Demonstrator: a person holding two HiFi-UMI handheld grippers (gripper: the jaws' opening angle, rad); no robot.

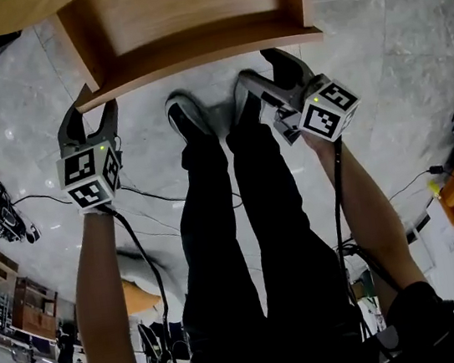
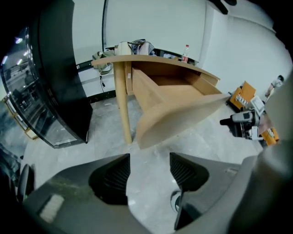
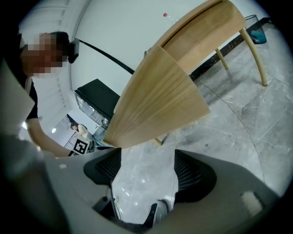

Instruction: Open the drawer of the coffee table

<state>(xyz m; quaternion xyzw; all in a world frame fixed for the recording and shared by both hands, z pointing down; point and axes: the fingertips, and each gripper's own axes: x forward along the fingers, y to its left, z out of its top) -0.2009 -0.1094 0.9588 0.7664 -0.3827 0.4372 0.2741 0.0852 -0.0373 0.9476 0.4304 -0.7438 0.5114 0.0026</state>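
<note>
The wooden coffee table's drawer stands pulled out, its front panel toward me. In the head view my left gripper sits open just below the panel's left corner, touching nothing. At the panel's right end my right gripper is also open, with nothing in it. The left gripper view looks past its open gripper up at the drawer and the table top, with bare floor between the pads. The right gripper view shows the drawer front above its open gripper, and floor between the pads.
The person's legs and shoes stand between the grippers. Cables trail over the marble floor. A black glass-fronted cabinet stands left of the table leg. Clutter and a bottle sit on the table top.
</note>
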